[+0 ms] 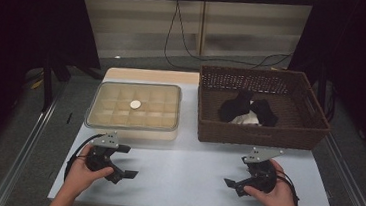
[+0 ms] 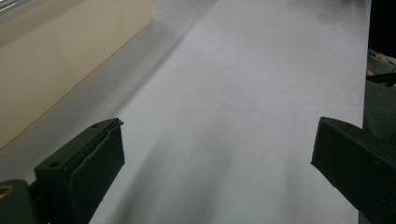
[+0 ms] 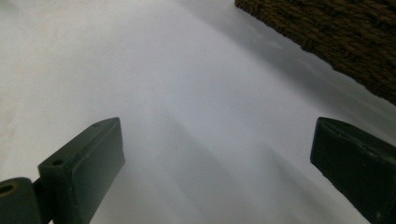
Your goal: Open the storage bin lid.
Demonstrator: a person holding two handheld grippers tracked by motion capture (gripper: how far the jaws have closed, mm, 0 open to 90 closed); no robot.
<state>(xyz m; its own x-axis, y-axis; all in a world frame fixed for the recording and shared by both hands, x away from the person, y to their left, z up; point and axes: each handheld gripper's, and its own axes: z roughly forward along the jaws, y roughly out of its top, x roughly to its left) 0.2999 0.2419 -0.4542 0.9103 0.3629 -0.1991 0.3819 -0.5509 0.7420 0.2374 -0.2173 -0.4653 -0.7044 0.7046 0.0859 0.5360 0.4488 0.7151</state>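
Observation:
My left gripper (image 1: 128, 161) rests low over the white table (image 1: 184, 183) near its front left, held by a hand, jaws wide open and pointing right. In the left gripper view the left gripper (image 2: 217, 140) has only bare tabletop between its jaws. My right gripper (image 1: 235, 171) sits at the front right in the other hand, pointing left toward it, also open. Nothing lies between the jaws of the right gripper (image 3: 217, 140) in its own view.
A beige lidded compartment box (image 1: 94, 118) (image 2: 56, 60) stands behind the left gripper, with a small white disc (image 1: 135, 104) on its lid. A brown wicker basket (image 1: 258, 134) (image 3: 336, 37) behind the right gripper holds black and white cloth pieces (image 1: 248, 111).

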